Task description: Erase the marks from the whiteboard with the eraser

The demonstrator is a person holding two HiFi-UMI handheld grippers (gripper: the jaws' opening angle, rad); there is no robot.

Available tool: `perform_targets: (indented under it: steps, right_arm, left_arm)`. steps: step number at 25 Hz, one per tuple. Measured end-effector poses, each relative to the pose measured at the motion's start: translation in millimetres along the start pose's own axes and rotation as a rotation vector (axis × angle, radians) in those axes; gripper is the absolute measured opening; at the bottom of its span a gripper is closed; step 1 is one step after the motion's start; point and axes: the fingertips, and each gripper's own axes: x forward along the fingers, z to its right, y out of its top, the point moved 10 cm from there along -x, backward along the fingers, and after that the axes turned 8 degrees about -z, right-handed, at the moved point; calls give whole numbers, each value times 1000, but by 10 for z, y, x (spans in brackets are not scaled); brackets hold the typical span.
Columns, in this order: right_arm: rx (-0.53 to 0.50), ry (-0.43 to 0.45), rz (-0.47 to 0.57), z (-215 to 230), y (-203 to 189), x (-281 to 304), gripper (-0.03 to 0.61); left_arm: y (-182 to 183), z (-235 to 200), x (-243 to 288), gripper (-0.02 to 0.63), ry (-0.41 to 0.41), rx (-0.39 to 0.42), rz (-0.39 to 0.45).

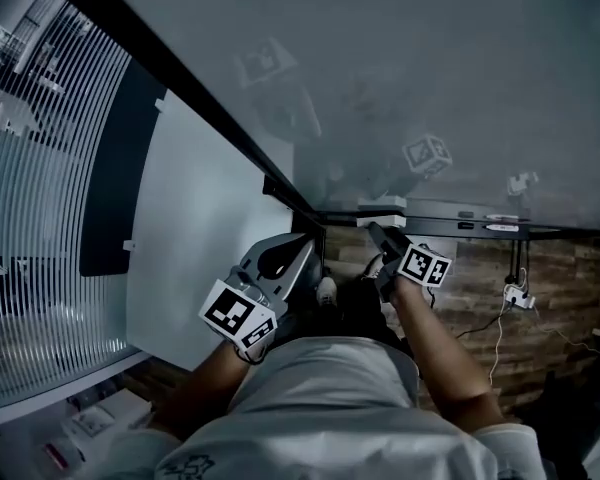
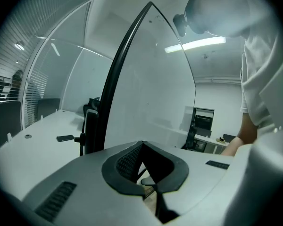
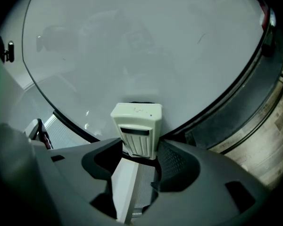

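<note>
White eraser held at the bottom edge of the whiteboard.

The whiteboard (image 1: pixel 430 68) is big, grey-white and shiny, with a thin black frame round it and dim reflections on it. The eraser (image 3: pixel 137 126) is a small creamy-white block with a dark slot and ridges on its back. It stands up straight between the two jaws of the right tool (image 3: pixel 139 147), which squeeze it from both sides. Its far end, with a dark pad, looks pressed on the whiteboard just above the bottom frame. A thin dark line sits on the whiteboard, up and right of the eraser.
</note>
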Motion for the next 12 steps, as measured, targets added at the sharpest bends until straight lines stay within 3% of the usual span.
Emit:
perform_targets:
  steps: [8, 12]
  right_arm:
    - [-110, 112, 22, -730, 193, -105, 242]
    - [-39, 179, 92, -1098, 274, -231, 242]
  left_arm:
    - [37, -7, -119, 6, -7, 5, 41]
    - [109, -9, -212, 6, -15, 11, 78]
